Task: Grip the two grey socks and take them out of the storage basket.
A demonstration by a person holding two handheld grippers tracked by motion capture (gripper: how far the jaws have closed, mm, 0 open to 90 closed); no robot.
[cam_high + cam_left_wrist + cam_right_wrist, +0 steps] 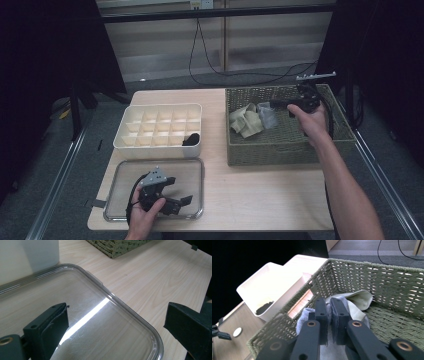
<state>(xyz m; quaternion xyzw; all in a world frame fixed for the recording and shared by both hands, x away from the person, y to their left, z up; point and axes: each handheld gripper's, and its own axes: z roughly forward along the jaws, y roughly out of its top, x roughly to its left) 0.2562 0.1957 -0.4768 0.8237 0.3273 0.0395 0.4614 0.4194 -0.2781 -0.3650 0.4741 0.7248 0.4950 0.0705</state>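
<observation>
A green wicker basket [300, 145] at the table's right holds a beige cloth [244, 121] and a grey-blue cloth [267, 116]. My right gripper [275, 103] reaches into it from the right. In the right gripper view its jaws [329, 302] are nearly together, pinching a fold of the grey-blue cloth [305, 315], with the beige cloth [362, 296] just behind. My left gripper [178, 191] rests low over a clear lid [190, 170] at the front left. Its jaws [117, 315] stand wide open with nothing between them, above the lid's rim [142, 321].
A white divided organizer [150, 111] sits behind the lid, with a small black item [191, 139] in a front compartment. Bare wood lies between lid and basket. Black cables trail on the floor beyond the table.
</observation>
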